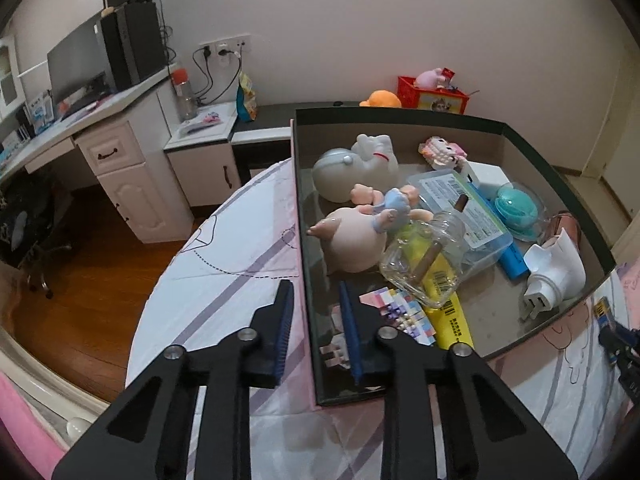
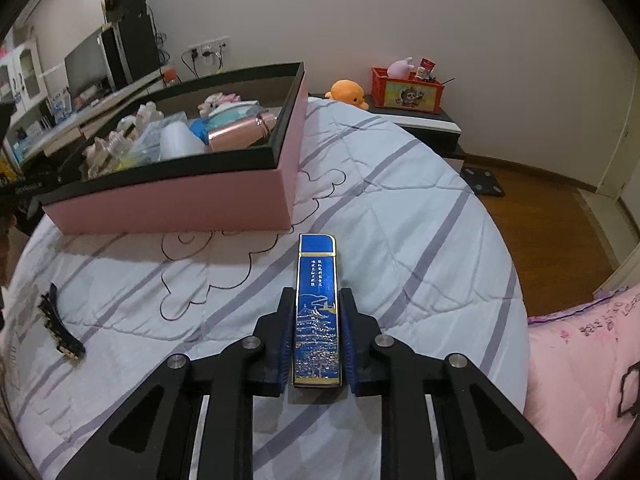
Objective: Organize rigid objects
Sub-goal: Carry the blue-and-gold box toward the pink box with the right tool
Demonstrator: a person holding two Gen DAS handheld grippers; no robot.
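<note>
A pink box with a black rim [image 1: 400, 114] stands on the bed, filled with a pig figure [image 1: 352, 240], a glass jar [image 1: 424, 260], a yellow tube [image 1: 452, 320], a clear case [image 1: 460, 208] and a white plug-in device [image 1: 556, 276]. My left gripper [image 1: 316, 300] straddles the box's left wall, one finger outside and one inside, shut on it. In the right wrist view the pink box [image 2: 180, 208] lies ahead to the left. My right gripper [image 2: 316, 296] is shut on a flat blue case with gold drawing [image 2: 316, 280], held just above the quilt.
A black hair clip [image 2: 60, 328] lies on the striped quilt [image 2: 400, 220] at the left. Behind the bed a low stand bears a red crate [image 2: 406, 90] and an orange plush [image 2: 346, 92]. A white desk [image 1: 116, 152] stands left; wood floor [image 2: 540, 216] lies right.
</note>
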